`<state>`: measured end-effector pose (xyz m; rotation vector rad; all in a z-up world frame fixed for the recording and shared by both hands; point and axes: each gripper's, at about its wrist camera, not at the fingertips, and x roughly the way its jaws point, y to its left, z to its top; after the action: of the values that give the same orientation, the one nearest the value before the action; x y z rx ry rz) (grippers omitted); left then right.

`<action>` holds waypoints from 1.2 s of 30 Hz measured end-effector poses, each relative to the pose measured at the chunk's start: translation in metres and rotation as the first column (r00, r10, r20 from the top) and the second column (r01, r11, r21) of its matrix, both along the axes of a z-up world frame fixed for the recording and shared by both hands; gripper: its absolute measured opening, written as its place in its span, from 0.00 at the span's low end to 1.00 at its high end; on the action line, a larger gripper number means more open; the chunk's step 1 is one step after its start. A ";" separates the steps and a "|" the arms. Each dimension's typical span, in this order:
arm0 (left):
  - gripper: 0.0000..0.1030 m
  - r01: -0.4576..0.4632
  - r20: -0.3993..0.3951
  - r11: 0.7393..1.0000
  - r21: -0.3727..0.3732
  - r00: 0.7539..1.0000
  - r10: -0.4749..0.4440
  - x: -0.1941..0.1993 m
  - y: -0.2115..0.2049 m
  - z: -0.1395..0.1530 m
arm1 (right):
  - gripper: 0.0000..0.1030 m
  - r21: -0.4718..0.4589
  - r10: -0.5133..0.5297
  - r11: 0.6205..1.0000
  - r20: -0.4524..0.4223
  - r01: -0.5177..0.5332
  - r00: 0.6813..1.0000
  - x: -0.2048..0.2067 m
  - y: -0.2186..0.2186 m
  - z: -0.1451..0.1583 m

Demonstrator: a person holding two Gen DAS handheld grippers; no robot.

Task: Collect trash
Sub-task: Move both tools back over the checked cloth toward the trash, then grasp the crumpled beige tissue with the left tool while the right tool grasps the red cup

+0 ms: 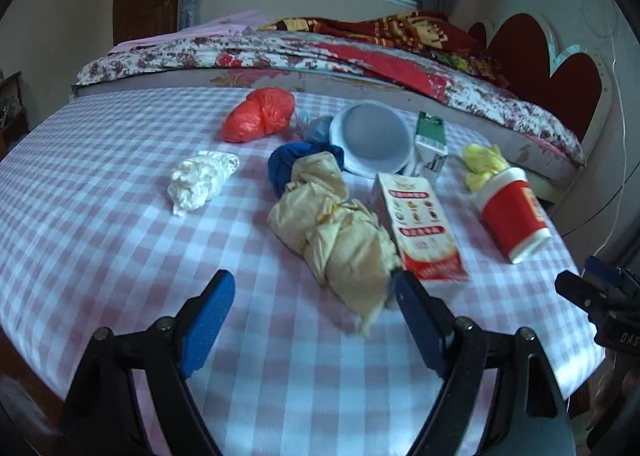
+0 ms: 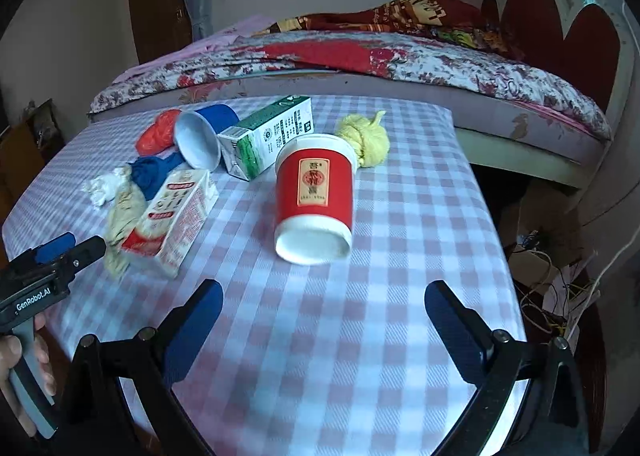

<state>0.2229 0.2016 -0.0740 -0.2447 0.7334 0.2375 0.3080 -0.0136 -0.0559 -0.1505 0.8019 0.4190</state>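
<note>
Trash lies on a pink checked table (image 1: pixel 100 215). A crumpled beige paper wad (image 1: pixel 340 232) lies just beyond my open, empty left gripper (image 1: pixel 316 288), near its right finger. A red-and-white carton (image 1: pixel 420 223), a red cup (image 1: pixel 512 211) on its side, a green carton (image 1: pixel 430 143), a blue cup (image 1: pixel 372 139), a blue wad (image 1: pixel 288 163), a white wad (image 1: pixel 200 179), an orange bag (image 1: pixel 260 113) and a yellow wad (image 1: pixel 482 163) lie around. My right gripper (image 2: pixel 324 296) is open and empty, just short of the red cup (image 2: pixel 316 195).
A bed (image 1: pixel 320 51) with floral bedding stands right behind the table. The table's right edge (image 2: pixel 496 240) drops to a floor with cables (image 2: pixel 560 296). The left gripper's body (image 2: pixel 44 268) shows at the left of the right wrist view.
</note>
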 end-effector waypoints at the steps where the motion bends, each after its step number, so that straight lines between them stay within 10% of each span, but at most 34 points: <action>1: 0.81 0.009 -0.011 1.000 0.002 1.000 -0.009 0.006 -0.001 -0.003 | 0.98 -0.007 -0.001 1.000 -0.005 0.001 1.000 0.006 0.004 -0.003; 11: 0.81 0.052 -0.070 0.999 -0.013 0.996 -0.053 0.045 0.000 -0.014 | 0.85 0.000 0.012 1.000 -0.046 -0.012 0.999 0.048 0.025 -0.012; 15: 0.64 0.071 -0.092 0.996 -0.046 0.993 -0.075 0.055 0.000 -0.019 | 0.57 0.009 0.019 1.000 -0.070 -0.019 0.997 0.055 0.027 -0.017; 22: 0.33 0.108 -0.079 0.994 -0.031 0.991 -0.110 0.054 -0.002 -0.018 | 0.55 0.028 0.041 0.999 -0.062 -0.039 0.997 0.051 0.027 -0.018; 36: 0.29 0.114 0.013 0.993 0.023 0.993 -0.114 0.002 -0.019 0.006 | 0.55 0.074 0.023 0.997 0.010 -0.023 1.000 0.006 -0.011 0.007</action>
<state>0.2252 0.1823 -0.0676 -0.1828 0.7274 0.1350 0.3144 -0.0244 -0.0486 -0.0922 0.7747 0.4688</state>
